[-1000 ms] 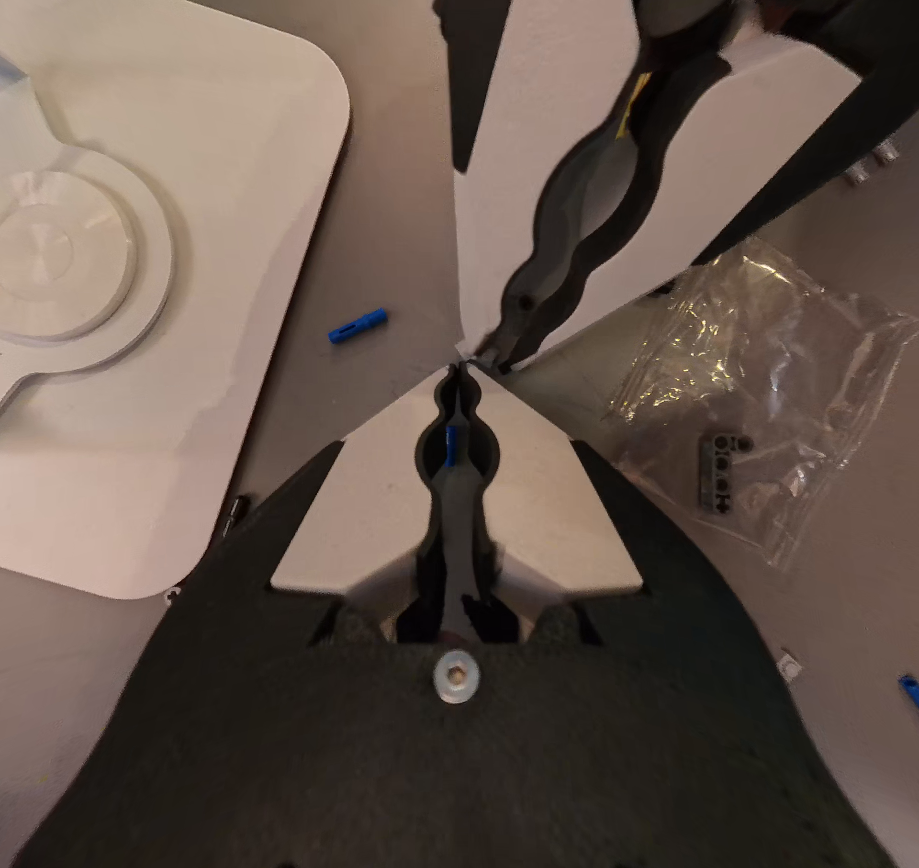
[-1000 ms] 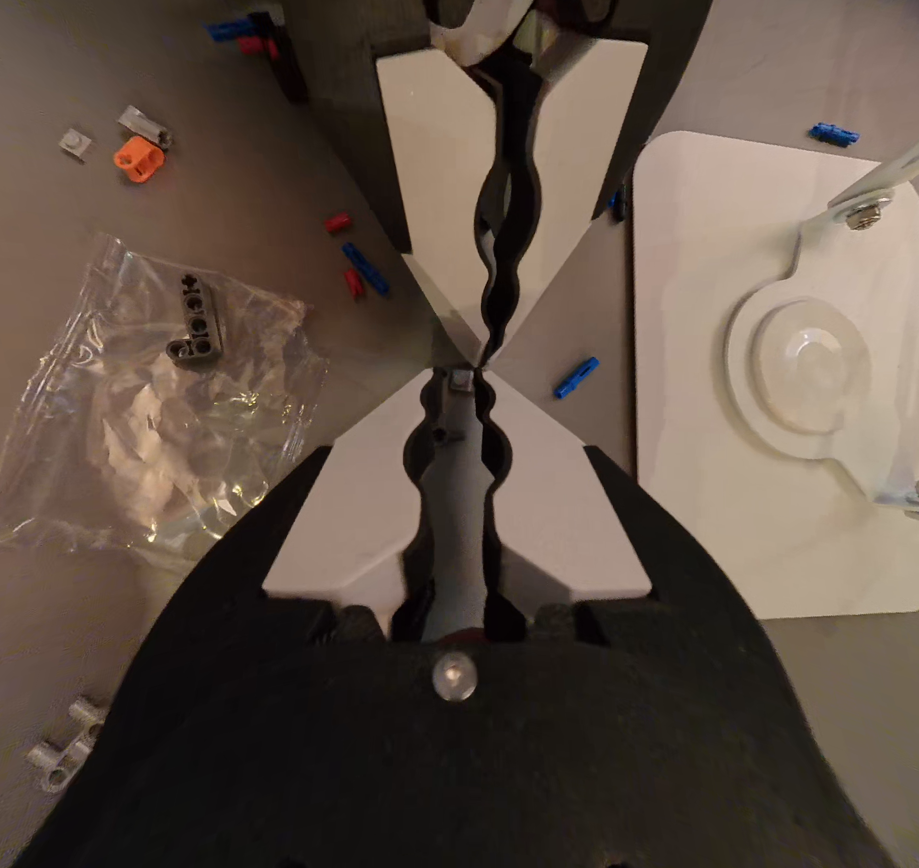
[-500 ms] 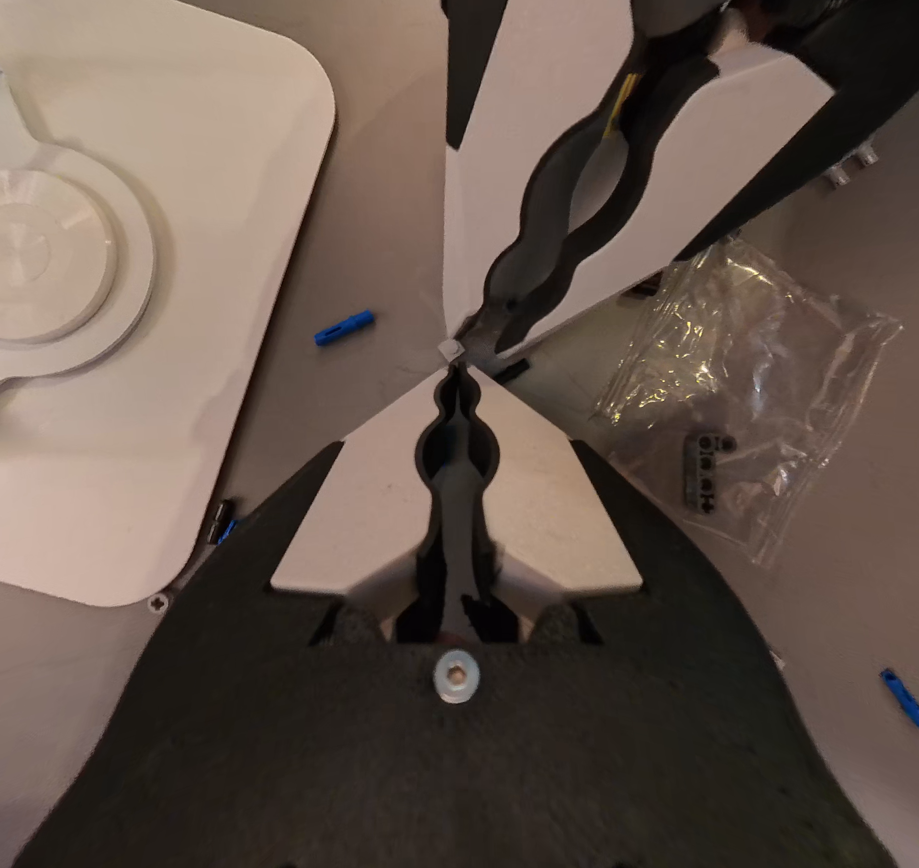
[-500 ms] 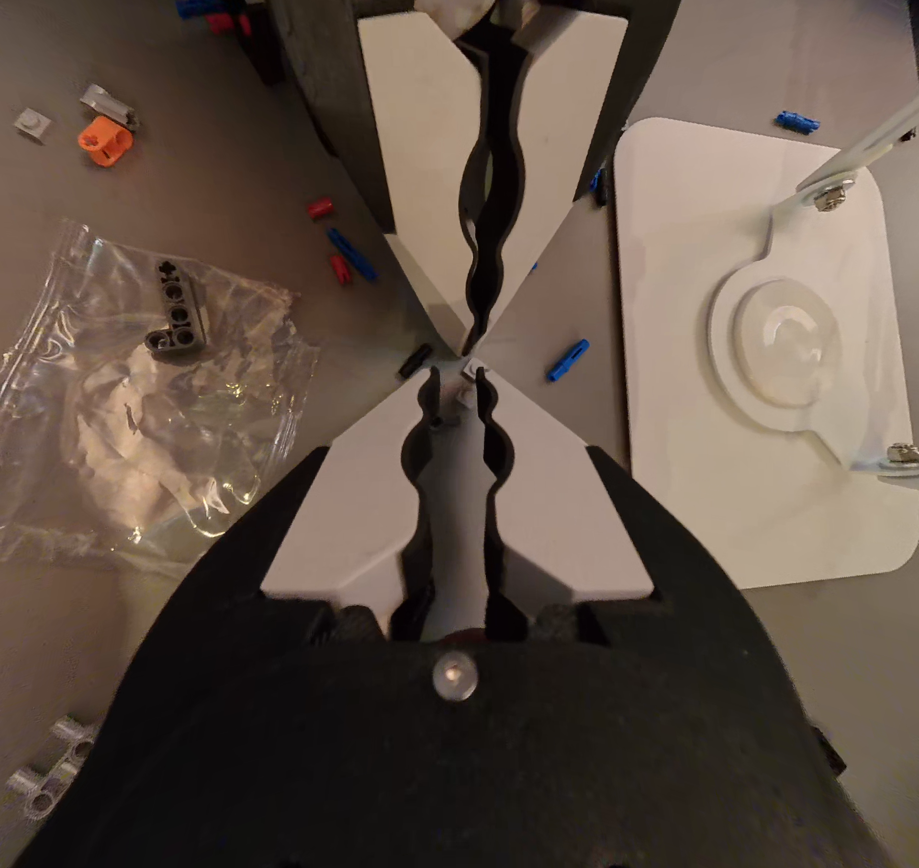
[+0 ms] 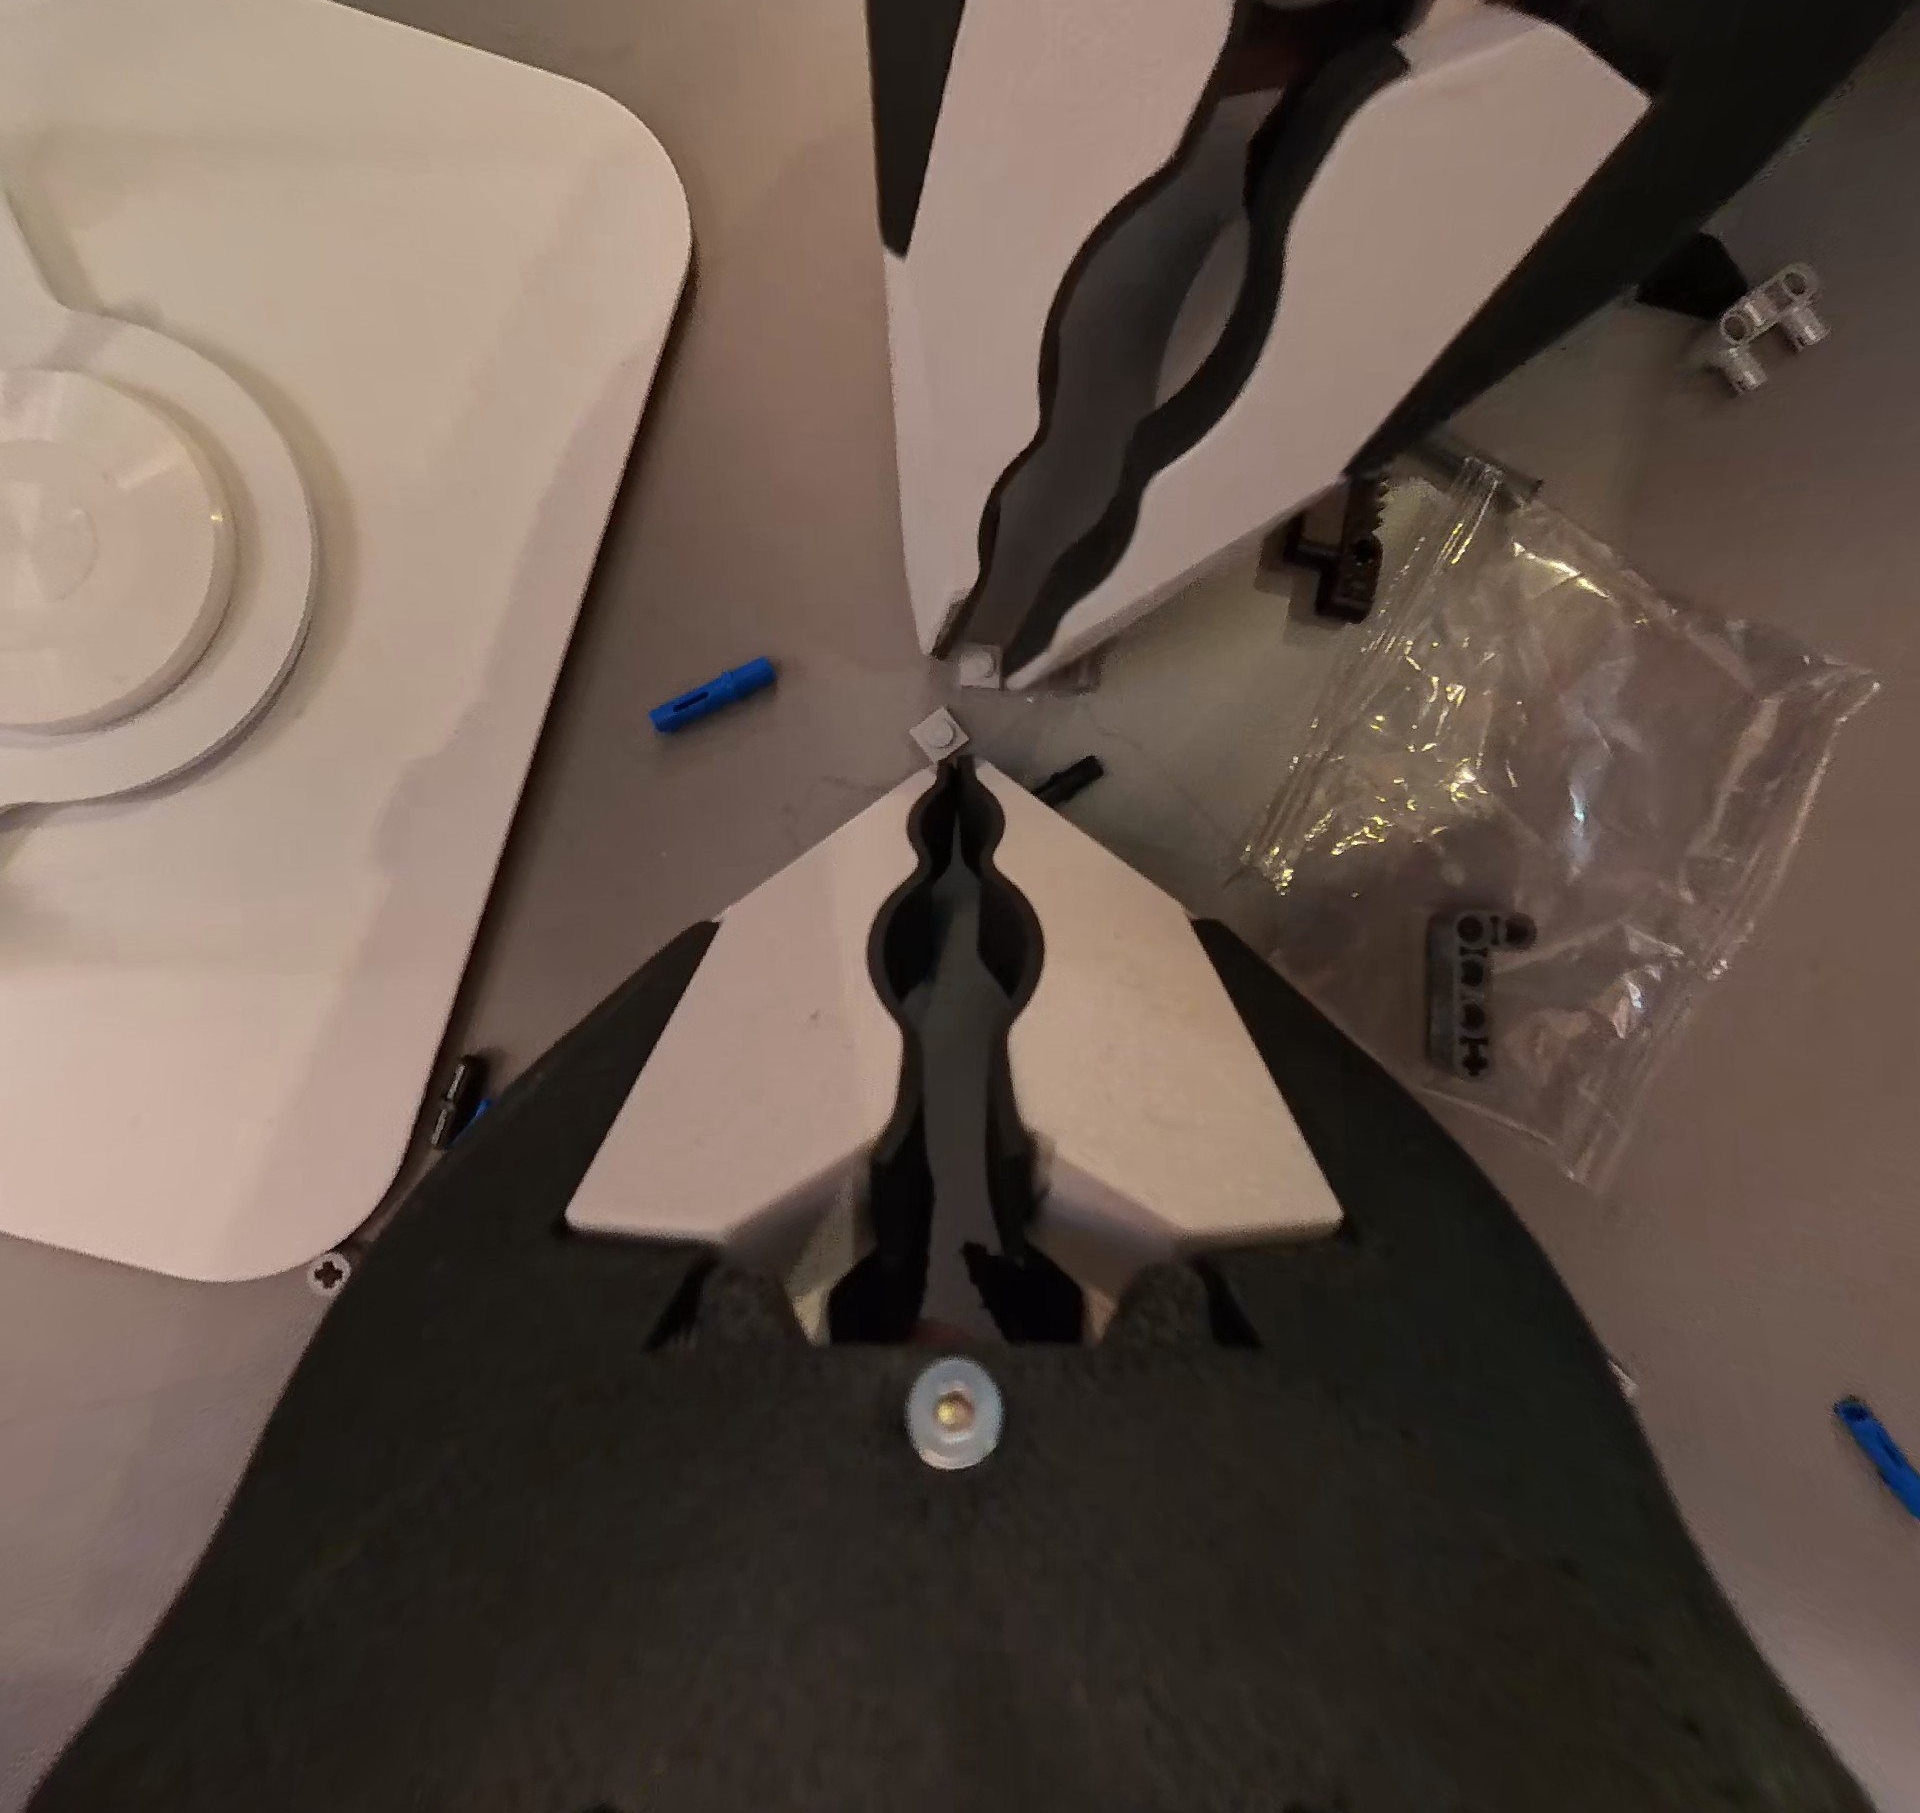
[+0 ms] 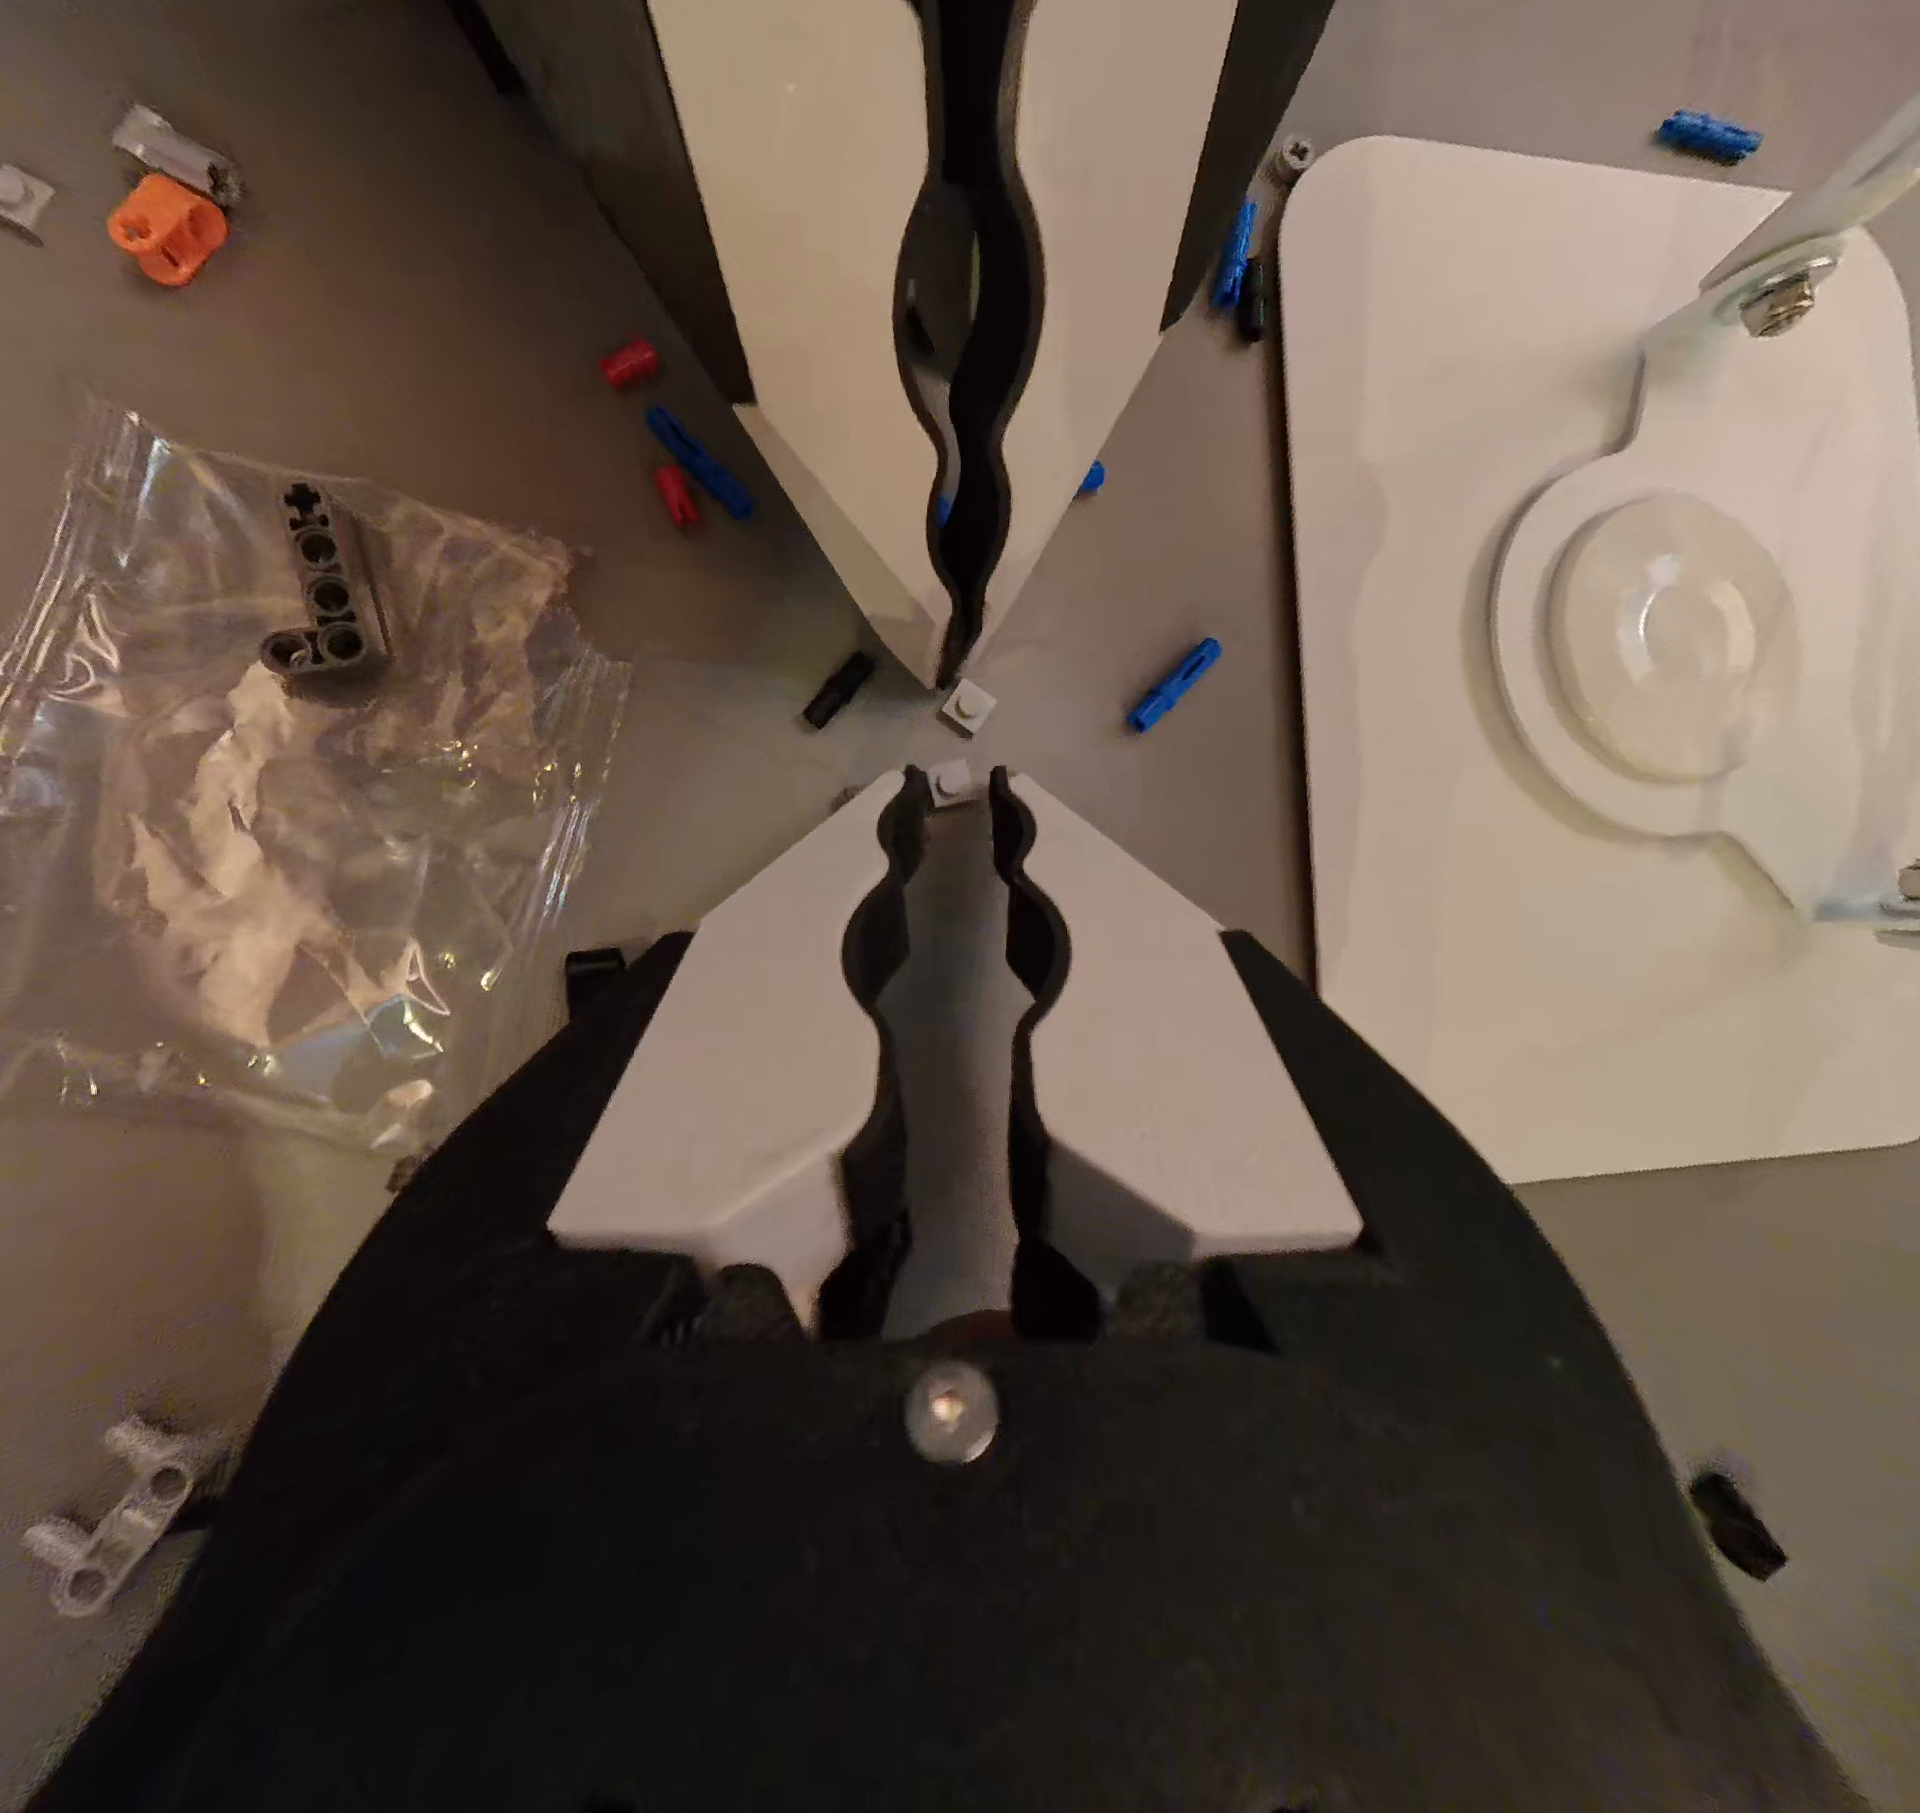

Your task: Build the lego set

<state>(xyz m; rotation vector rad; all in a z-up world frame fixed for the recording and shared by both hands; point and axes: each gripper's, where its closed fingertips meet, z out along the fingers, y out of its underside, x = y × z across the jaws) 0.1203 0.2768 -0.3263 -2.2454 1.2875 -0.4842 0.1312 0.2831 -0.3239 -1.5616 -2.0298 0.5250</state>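
Observation:
Two small light grey one-stud plates lie between the facing grippers on the grey table. One plate (image 5: pixel 940 733) (image 6: pixel 966 705) sits on the table just in front of my left gripper (image 5: pixel 951 776) (image 6: pixel 951 667), which is shut and empty. The other plate (image 6: pixel 951 784) (image 5: pixel 977 667) lies between the tips of my right gripper (image 6: pixel 954 778) (image 5: pixel 982 664). The right jaws stand a little apart, with a gap beside the plate. A short black pin (image 5: pixel 1070 776) (image 6: pixel 836 688) and a blue pin (image 5: pixel 714 695) (image 6: pixel 1174 685) lie close by.
A clear plastic bag (image 5: pixel 1558 776) (image 6: pixel 291 828) holds a dark grey L-beam (image 5: pixel 1470 1005) (image 6: pixel 327 584). A white base plate with a round dome (image 5: pixel 416 620) (image 6: pixel 1558 984) lies on the other side. Red pins (image 6: pixel 629 361), a blue pin (image 6: pixel 696 464), an orange connector (image 6: pixel 166 231) and light grey connectors (image 6: pixel 114 1524) are scattered about. Only a small space, under 4 cm, lies between the two pairs of fingers. From either gripper's tips it is about 4 cm to the blue pin (image 6: pixel 1174 685). Seen from the left wrist view (image 5: pixel 715 690) as well.
The right jaws have opened a little and the two grippers have drawn apart. The two grey plates now show separately. A black pin has come into view on the table.

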